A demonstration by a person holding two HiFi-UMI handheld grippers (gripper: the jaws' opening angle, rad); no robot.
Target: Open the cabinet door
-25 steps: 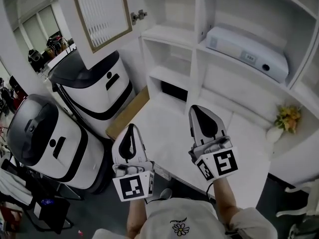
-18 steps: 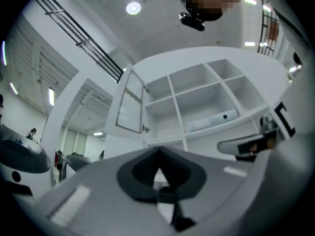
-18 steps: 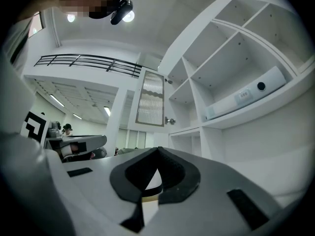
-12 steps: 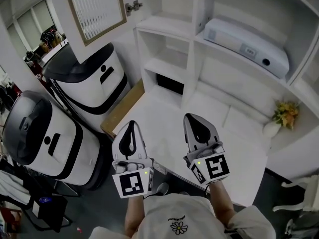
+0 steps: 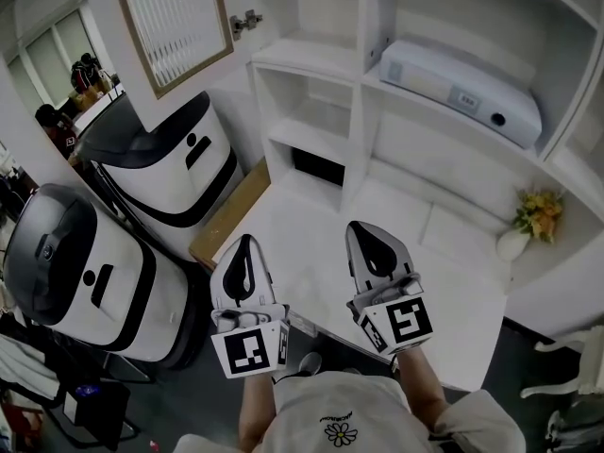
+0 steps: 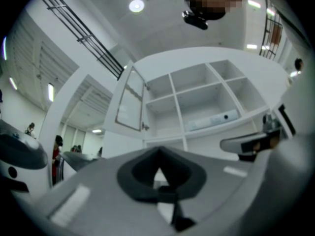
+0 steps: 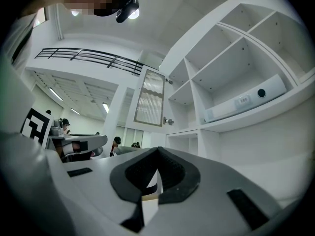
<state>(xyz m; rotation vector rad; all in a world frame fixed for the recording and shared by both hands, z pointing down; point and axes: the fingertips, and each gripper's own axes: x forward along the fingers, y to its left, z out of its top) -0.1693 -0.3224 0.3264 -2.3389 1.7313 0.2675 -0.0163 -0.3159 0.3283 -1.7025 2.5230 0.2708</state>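
Left of the tongs, machines [image 5: 156,173]: two white-and-black units, well apart from your reach and no part of the job.
Door [image 5: 175,26]: up and left of your left tongs, swung wide off the cabinet, knob [image 5: 247,22] at its free edge; the opening looks done.
Left tongs [image 5: 243,248]: pressed together with nothing between them, held low over the counter [image 5: 311,225], likely parked because nothing is left to pull.
Right tongs [image 5: 370,229]: just beside the left, also closed and empty, pointing at the bare shelves.
Box [image 5: 462,88]: on the shelf up and right of your right tongs, untouched.
Flowers [image 5: 536,217]: far right, clear of both tongs.
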